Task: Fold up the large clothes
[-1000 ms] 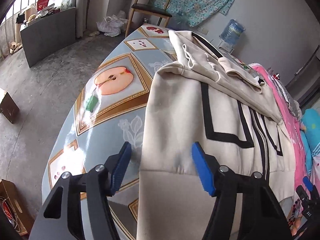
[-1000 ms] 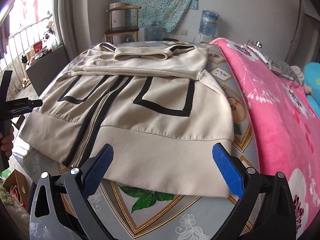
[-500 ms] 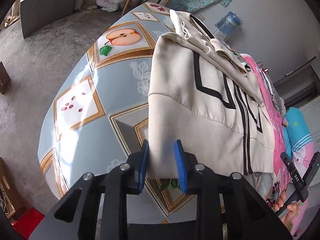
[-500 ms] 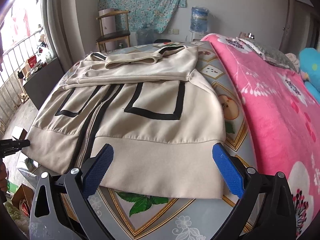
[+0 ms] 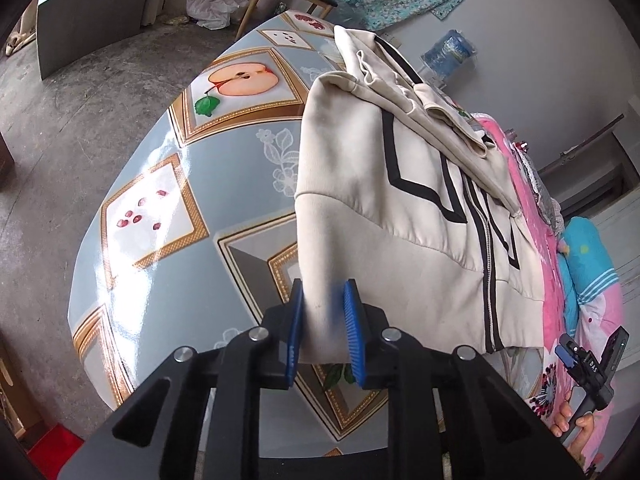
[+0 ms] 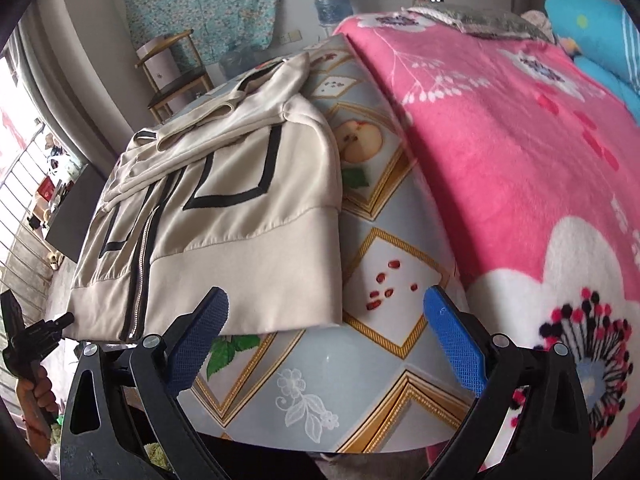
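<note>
The cream zip jacket (image 5: 420,208) lies flat on the patterned table (image 5: 168,200), sleeves and hood already folded across the far end, waistband nearest the person. Its long axis runs from the hem away toward the chair (image 6: 172,68) and the flowered curtain on the wall, zipper (image 6: 140,256) straight down the middle.

At the near hem, the left gripper (image 5: 323,328) has the left-hand hem corner pinched between its blue pads (image 5: 354,336), jaws closed on the fabric, the waistband rising a little out of them. That corner is secured.

Over on the other side, the right gripper (image 6: 326,344) hangs just short of the table edge with its jaws spread wide and nothing between them. The right-hand hem corner (image 6: 320,316) sits just ahead and toward the left finger, so the jacket lies forward and to the left of this gripper, not centred in the gap. Bare tablecloth fills most of what lies between the fingers.

So that is what the next move turns on, by my reading: the right gripper needs to slide left and forward until the corner sits between its pads, then close. With both hem corners held, the hem can be carried along the long axis toward the hood end.

The pink blanket (image 6: 520,140) lies along the table's right side, close by but clear of the jacket.
</note>
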Tool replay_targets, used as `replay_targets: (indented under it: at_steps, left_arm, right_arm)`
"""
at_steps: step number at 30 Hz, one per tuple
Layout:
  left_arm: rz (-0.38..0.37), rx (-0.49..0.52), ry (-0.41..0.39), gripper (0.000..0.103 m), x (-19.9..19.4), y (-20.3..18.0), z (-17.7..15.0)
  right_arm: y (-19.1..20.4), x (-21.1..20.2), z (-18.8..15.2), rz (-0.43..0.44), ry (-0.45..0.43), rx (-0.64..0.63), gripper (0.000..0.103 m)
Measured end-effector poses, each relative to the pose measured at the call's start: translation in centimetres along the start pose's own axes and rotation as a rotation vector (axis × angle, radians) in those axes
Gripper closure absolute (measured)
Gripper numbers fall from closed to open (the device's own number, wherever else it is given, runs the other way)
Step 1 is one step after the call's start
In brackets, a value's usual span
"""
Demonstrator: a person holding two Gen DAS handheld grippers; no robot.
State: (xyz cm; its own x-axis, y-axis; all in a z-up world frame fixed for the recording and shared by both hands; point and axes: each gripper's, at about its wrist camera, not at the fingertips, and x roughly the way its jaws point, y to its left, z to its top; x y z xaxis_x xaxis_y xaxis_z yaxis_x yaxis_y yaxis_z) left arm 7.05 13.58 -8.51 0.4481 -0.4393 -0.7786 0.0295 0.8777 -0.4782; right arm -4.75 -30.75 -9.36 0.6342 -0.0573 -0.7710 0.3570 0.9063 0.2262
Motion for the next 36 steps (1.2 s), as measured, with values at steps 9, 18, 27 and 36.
replay_targets:
  at_steps: [9,18,27,36]
  left_arm:
    - [0.062,0.08,-0.013,0.083,0.1,-0.8,-0.4]
    - [0.126,0.122,-0.056,0.089,0.0,-1.7,-1.2]
    - [0.137,0.225,-0.097,0.098,-0.9,-3.3,-0.7]
    - [-0.052,0.185,-0.194,0.098,-4.7,-5.6,4.5]
  right_arm:
    - [0.4,2.6,1.0,0.005,0.031,-0.024,0.025]
    - [0.7,4.1,0.7,0.005,0.09,0.007,0.061]
    - [0.3,1.8,1.4,0.036,0.032,0.105,0.097]
    - [2.7,-1.4,6.9,0.127,-0.091,0.08,0.098]
